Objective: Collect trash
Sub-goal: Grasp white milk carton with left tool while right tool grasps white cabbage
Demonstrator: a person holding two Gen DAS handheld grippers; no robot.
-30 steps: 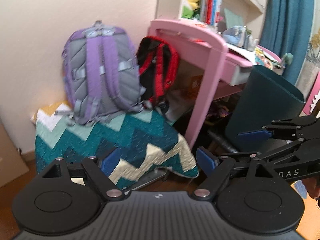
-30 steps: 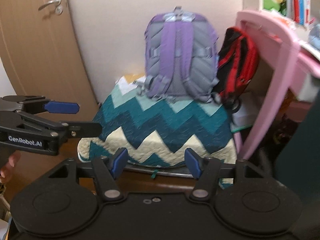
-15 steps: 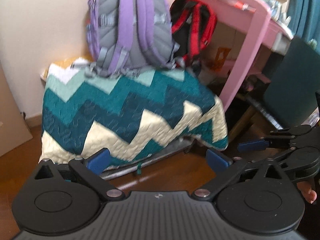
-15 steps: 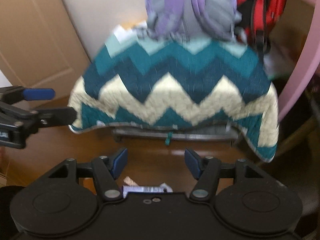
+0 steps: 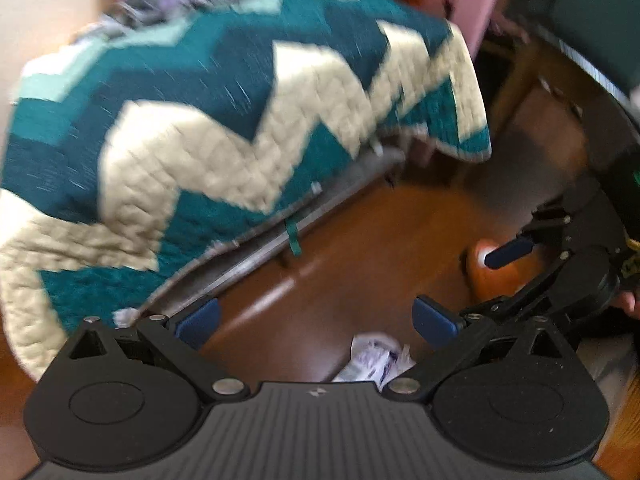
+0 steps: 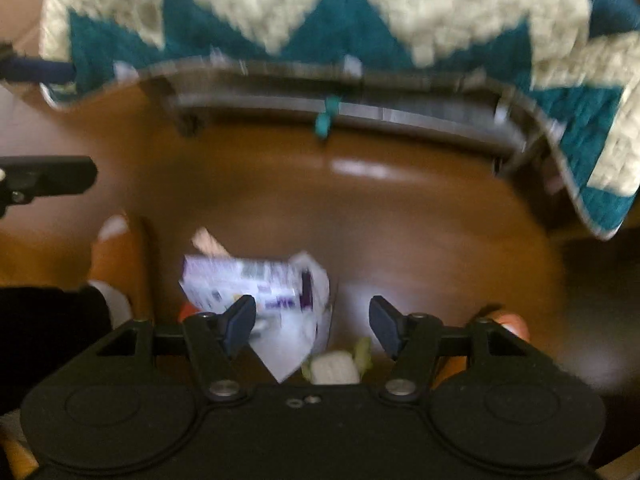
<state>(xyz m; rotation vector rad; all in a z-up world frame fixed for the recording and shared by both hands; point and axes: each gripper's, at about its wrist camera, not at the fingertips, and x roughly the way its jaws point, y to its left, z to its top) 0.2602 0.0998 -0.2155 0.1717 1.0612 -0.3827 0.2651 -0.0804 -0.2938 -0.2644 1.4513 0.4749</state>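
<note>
The right claw (image 6: 312,326) is open over a crumpled white wrapper (image 6: 260,288) on the brown floor (image 6: 400,220). A zigzag quilt (image 6: 360,12) fills the top of the frame.

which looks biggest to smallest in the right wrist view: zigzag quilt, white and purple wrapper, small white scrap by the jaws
1. zigzag quilt
2. white and purple wrapper
3. small white scrap

The picture is blurred, and the scrap is partly hidden by the gripper body, so its real size is unsure.

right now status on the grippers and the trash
Left gripper open, jaws just widened, nothing between. Right gripper open above crumpled wrapper on the floor. Nothing blocking it.
</note>
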